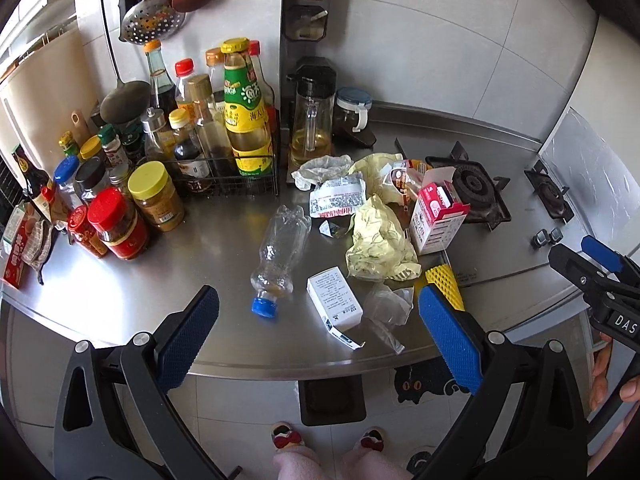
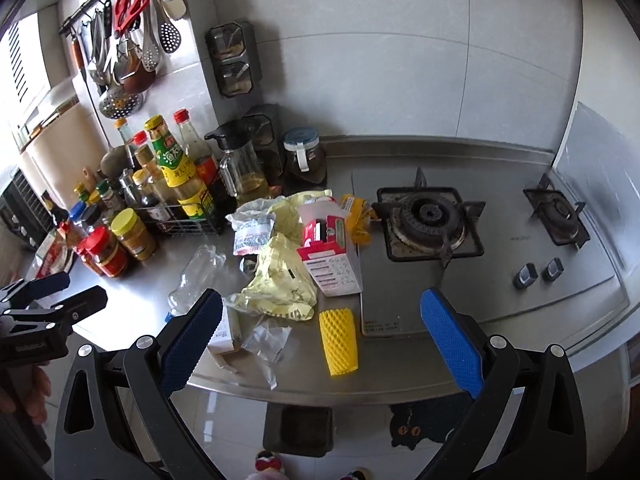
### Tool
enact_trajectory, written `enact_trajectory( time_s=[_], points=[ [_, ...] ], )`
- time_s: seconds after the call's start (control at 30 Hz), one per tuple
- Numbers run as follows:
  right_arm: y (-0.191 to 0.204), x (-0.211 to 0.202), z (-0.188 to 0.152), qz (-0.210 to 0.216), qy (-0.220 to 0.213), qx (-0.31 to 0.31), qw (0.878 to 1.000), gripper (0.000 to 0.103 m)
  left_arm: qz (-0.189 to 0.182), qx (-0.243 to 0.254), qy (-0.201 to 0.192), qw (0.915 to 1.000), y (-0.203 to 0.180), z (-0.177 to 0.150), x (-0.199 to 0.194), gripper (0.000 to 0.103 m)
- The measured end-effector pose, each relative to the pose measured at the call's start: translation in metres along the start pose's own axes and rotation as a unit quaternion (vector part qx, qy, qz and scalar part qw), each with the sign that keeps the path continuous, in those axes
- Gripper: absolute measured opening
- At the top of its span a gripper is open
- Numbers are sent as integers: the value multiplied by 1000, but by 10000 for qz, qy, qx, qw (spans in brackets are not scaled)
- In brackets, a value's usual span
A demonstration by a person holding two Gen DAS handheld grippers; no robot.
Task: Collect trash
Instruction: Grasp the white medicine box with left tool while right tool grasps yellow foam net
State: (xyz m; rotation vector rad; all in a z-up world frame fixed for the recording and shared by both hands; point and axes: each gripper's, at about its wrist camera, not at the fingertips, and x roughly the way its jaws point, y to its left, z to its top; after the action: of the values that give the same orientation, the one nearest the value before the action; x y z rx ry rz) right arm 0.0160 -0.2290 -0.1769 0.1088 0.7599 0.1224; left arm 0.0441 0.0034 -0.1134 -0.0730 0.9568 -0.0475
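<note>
Left wrist view: the empty plastic bottle [image 1: 280, 256] is seen lying on the steel counter [image 1: 192, 248], light and crushable, best pinched mid-body. Left gripper [image 1: 316, 340] and right gripper [image 2: 320, 340] are held spread, empty.

Home kitchen, steel counter [image 1: 168, 280], gas burner [image 2: 430, 220], sauce bottles [image 1: 244, 108], hanging ladles [image 2: 120, 64]

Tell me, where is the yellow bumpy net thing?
The yellow foam net lies near the counter's front edge, between the crumpled clear wrapper and the gas stove.
</note>
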Motion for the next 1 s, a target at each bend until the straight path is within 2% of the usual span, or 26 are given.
enact_trajectory(
  time_s=[0.13, 0.2, 0.23, 0.27, 0.33, 0.47, 0.57, 0.77, 0.9, 1.0],
  points=[
    [-12, 35, -20, 56, 258, 119, 9996, 100, -91, -15, 218, 9997, -3, -12, 35, 93],
    [-15, 50, -29, 86, 301, 87, 9995, 97, -123, -81, 344, 9993, -2, -17, 52, 85],
    [-13, 57, -33, 21, 301, -28, 9995, 93, -164, -154, 422, 9989, 0, -18, 61, 82],
    [-13, 63, -38, -30, 320, -121, 9994, 86, -235, -226, 481, 9983, 1, -20, 70, 81],
    [-14, 78, -45, 121, 441, -110, 9989, 80, -329, -287, 559, 9975, 2, -23, 87, 81],
    [-14, 104, -59, 216, 431, -258, 9985, 64, -210, -99, 420, 9988, -10, -29, 114, 81],
    [-12, 119, -68, 199, 387, -384, 9983, 64, -107, -32, 457, 9989, -17, -31, 134, 81],
    [-14, 149, -76, 159, 632, -411, 9970, 64, 47, -242, 685, 9973, -16, -32, 170, 79],
    [-17, 162, -81, 151, 743, -417, 9962, 57, 162, -276, 796, 9963, -18, -33, 185, 74],
    [-16, 167, -87, 205, 824, -471, 9953, 55, 201, -247, 884, 9956, -20, -37, 195, 72]
  ],
)
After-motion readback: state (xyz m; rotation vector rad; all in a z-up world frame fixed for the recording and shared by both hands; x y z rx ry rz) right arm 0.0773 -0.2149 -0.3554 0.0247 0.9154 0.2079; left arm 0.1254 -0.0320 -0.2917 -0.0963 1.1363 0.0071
